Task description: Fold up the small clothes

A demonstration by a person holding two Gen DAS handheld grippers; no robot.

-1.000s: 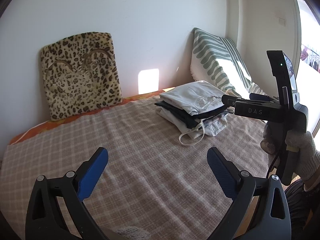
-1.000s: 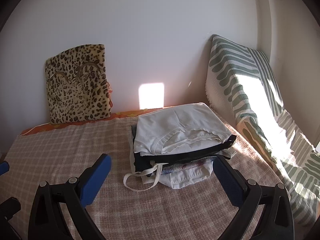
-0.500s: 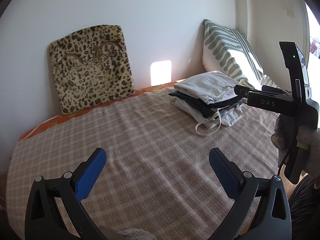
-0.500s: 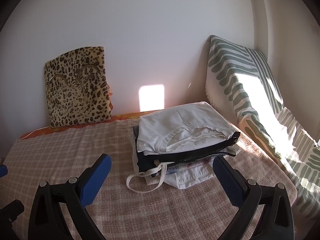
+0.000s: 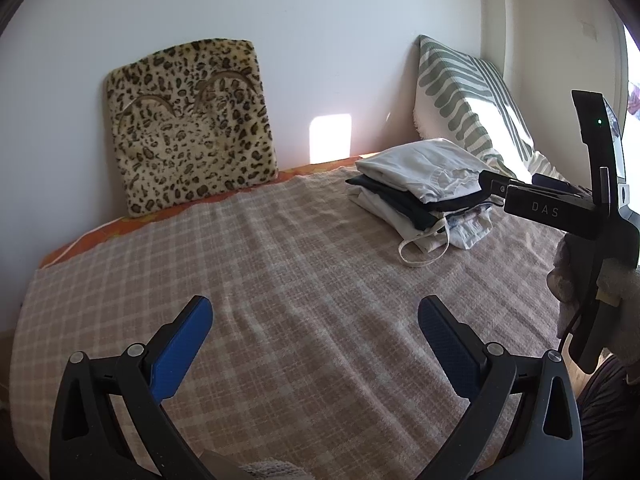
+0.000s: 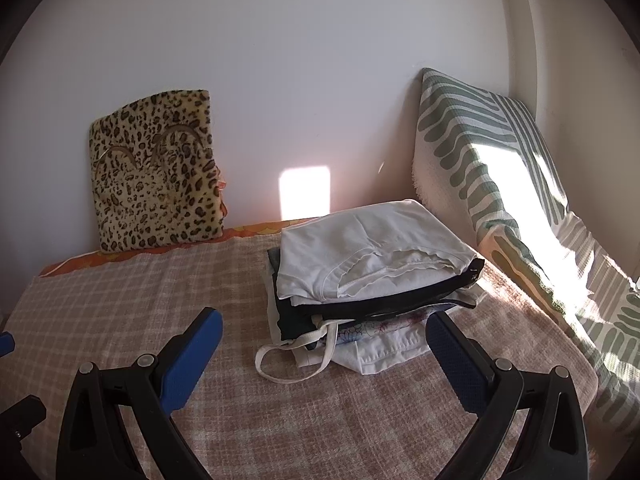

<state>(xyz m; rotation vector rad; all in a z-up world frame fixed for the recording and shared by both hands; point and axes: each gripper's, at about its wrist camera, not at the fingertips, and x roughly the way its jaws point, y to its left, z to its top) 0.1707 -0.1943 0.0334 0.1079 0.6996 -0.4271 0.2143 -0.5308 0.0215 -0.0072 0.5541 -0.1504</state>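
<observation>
Both grippers backed off | clothes stack (image 6: 372, 268) ahead of right gripper (image 6: 324, 340) | both spread, empty

Blanket (image 5: 304, 288) bare at left, centre; clothes stack (image 6: 372, 276) blocks right, seemingly near striped pillow (image 6: 492, 168).

Lower garments in the folded stack (image 6: 372, 280) lie mostly hidden beneath the top one.

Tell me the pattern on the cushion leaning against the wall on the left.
Leopard print, dark spots on tan, on the cushion; clearest in the left wrist view.
</observation>
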